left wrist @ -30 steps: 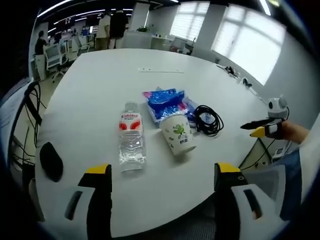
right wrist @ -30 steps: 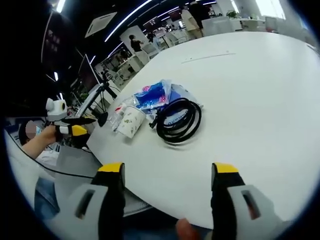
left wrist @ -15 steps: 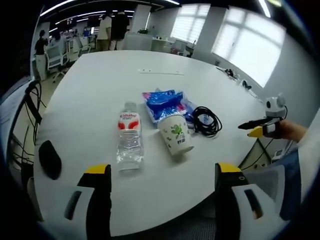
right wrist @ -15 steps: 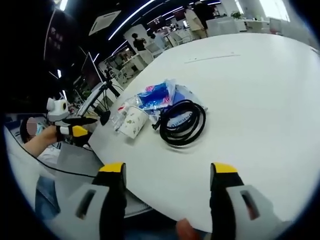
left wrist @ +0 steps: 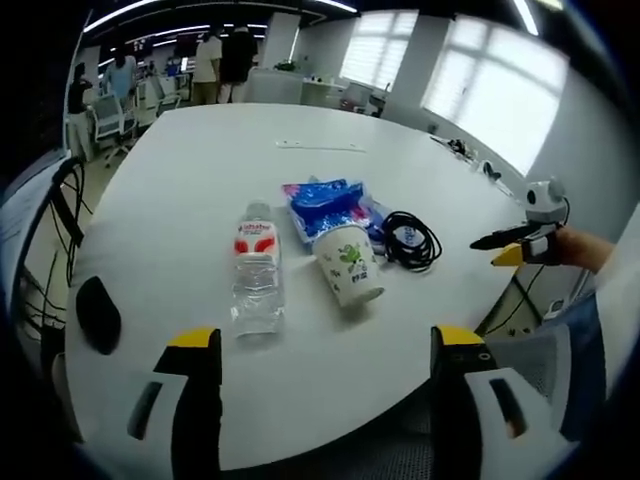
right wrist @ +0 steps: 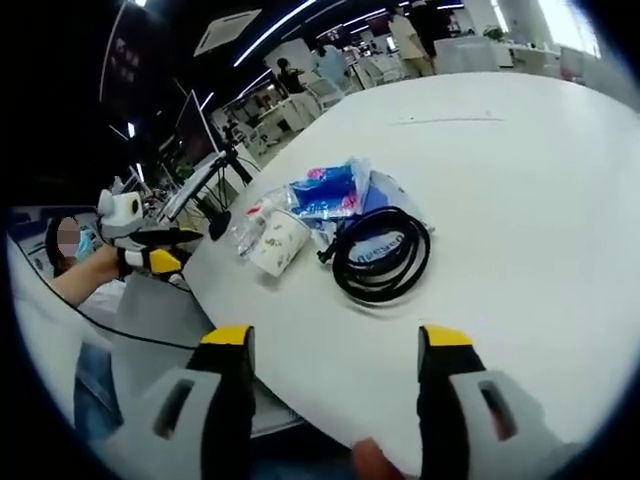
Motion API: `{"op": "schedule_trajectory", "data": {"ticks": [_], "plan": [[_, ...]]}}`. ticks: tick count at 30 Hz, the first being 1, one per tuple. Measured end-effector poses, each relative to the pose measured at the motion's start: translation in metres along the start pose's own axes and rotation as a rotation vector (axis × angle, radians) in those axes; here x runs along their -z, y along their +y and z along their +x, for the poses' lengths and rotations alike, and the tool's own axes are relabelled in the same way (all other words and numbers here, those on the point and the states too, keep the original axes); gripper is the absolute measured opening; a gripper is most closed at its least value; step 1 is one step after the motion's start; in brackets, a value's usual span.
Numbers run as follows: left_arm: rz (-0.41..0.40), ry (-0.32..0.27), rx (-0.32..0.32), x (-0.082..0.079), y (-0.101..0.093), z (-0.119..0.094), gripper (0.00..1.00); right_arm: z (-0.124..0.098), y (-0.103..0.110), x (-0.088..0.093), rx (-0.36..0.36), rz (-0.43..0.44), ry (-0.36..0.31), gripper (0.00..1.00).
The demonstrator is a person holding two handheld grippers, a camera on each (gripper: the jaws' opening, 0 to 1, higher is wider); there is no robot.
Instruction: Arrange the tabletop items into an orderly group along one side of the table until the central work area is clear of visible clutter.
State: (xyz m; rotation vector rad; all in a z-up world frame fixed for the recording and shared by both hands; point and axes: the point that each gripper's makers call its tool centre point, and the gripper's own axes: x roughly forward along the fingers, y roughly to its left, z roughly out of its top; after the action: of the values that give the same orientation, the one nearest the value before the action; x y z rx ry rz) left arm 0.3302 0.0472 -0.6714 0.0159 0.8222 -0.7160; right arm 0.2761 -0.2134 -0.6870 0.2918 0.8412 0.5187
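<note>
Left gripper [left wrist: 318, 345], yellow-tipped, jaws spread wide, holding nothing, poised over the near edge of the large round white table [left wrist: 200, 170]. At 12 o'clock from it, a clear plastic water bottle with a red label [left wrist: 254, 272] lying on its side, cap pointing away. Just to the bottle's 3 o'clock, a white paper cup with a green leaf print [left wrist: 350, 264], tipped over, rim toward the near edge. At the cup's 12 o'clock, touching it, a crinkled blue plastic packet [left wrist: 327, 201]. At the cup's 2 o'clock, a coiled black cable [left wrist: 411, 240]. At 9 o'clock near the table edge, a black oval computer mouse [left wrist: 98, 313], well apart from the cluster.

Right gripper [right wrist: 335, 345], also wide and empty, hovering off the table edge; coiled cable [right wrist: 383, 257] at its 12 o'clock, cup [right wrist: 281, 241], bottle [right wrist: 251, 222] and blue packet [right wrist: 327, 187] toward 11 o'clock. In the right gripper view, the left gripper [right wrist: 150, 248] at 9 o'clock, held in a hand [right wrist: 95, 268].
</note>
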Motion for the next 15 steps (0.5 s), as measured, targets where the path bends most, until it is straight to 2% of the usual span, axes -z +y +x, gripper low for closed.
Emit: {"op": "schedule_trajectory", "data": {"ticks": [7, 15], "plan": [[-0.008, -0.050, 0.011, -0.002, -0.007, -0.004, 0.94, 0.009, 0.010, -0.011, -0.036, -0.052, 0.018, 0.64], [0.028, -0.045, -0.009, 0.008, -0.009, -0.005, 0.94, 0.019, 0.024, -0.026, -0.085, -0.098, 0.027, 0.63]]}}
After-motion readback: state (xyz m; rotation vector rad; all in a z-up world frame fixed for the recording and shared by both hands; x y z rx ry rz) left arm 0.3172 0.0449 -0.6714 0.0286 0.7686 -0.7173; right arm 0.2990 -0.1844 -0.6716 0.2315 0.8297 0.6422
